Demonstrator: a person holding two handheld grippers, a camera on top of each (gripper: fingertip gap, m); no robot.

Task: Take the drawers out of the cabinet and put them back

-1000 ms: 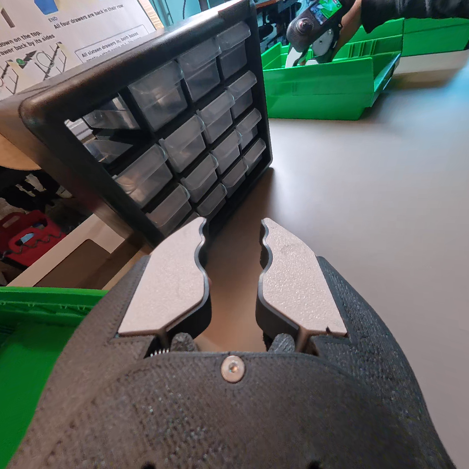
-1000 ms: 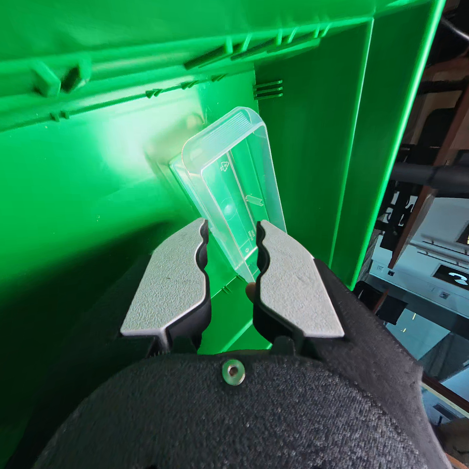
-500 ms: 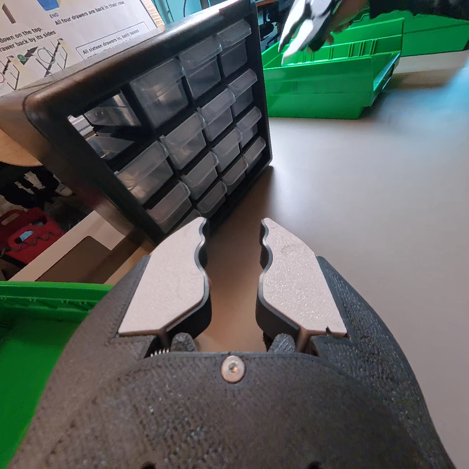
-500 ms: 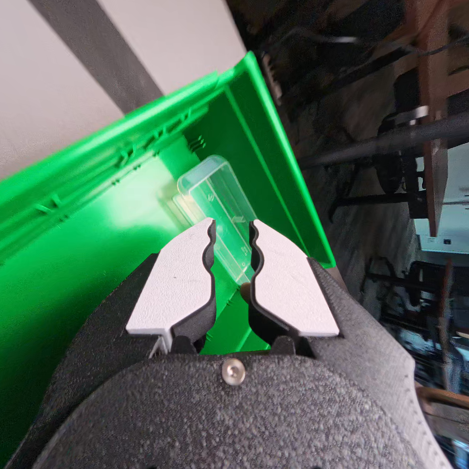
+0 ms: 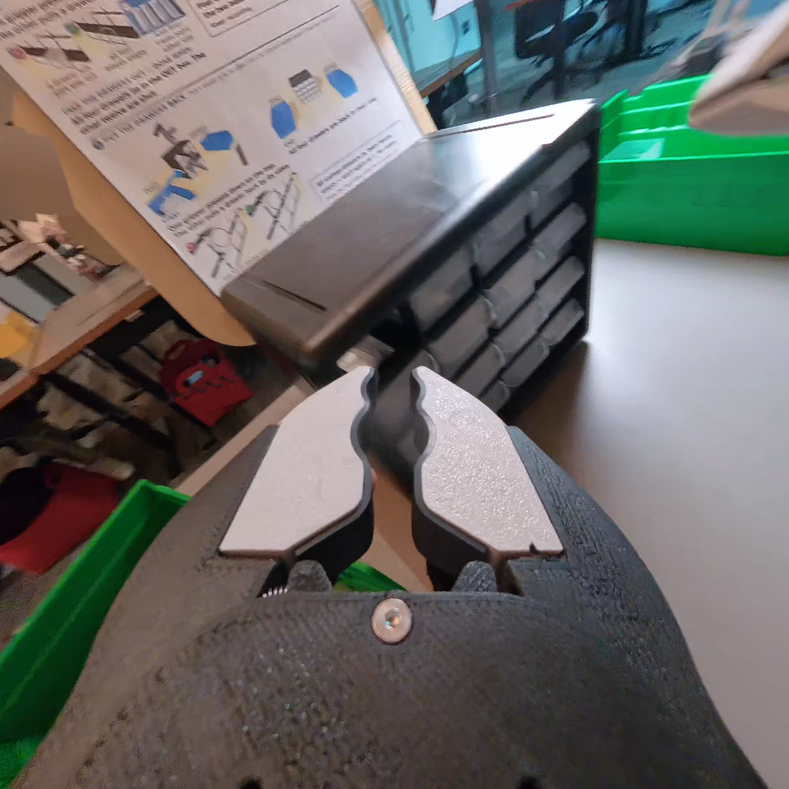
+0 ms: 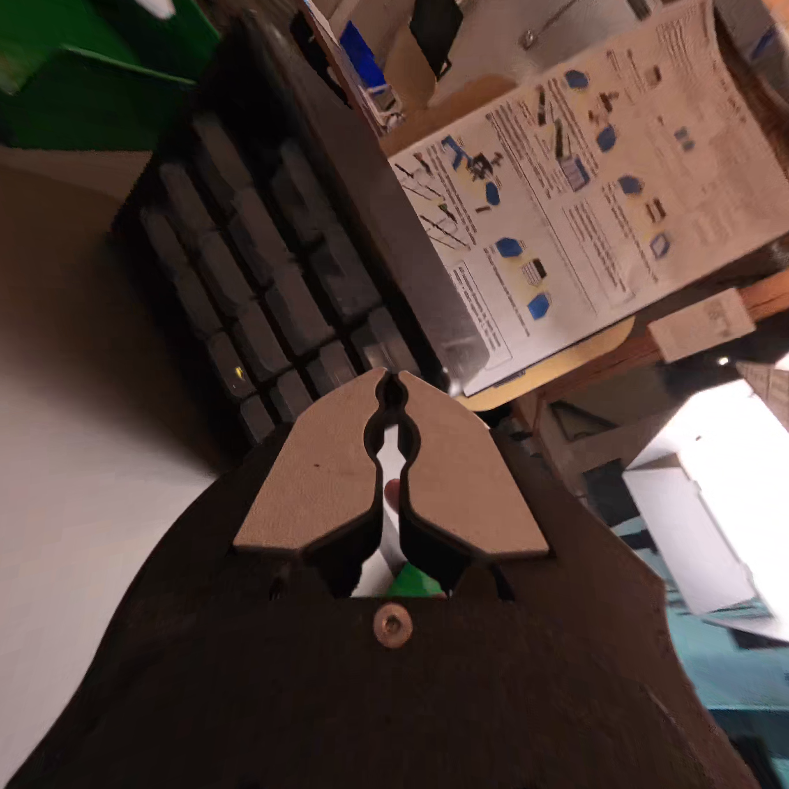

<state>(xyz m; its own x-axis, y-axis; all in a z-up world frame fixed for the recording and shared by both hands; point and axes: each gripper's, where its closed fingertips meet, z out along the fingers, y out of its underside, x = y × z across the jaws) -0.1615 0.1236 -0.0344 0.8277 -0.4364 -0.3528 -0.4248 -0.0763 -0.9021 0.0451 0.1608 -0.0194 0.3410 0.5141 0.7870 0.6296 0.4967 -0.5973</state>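
Note:
The black cabinet [image 5: 427,205] stands on the grey table [image 5: 661,427], its rows of clear drawers [image 5: 508,290] pushed in. One pale drawer front [image 5: 367,348] shows at the near top corner. My left gripper [image 5: 393,378] is just in front of that corner, jaws narrowly open and empty. My right gripper [image 6: 393,380] is shut with nothing between the jaws and points at the same top corner of the cabinet [image 6: 363,192]. It also shows as a blur in the left wrist view [image 5: 743,85]. Both views are blurred by motion.
Green bins stand behind the cabinet at the right [image 5: 683,192] and at my near left [image 5: 64,619]. One green bin shows in the right wrist view [image 6: 85,85]. An instruction sheet [image 5: 213,128] leans behind the cabinet. A red bag [image 5: 205,384] lies below the table edge.
My right gripper left the green bin, leaving the clear drawer there, swung over to the cabinet and closed. My left gripper rose and turned left, and its jaws narrowed.

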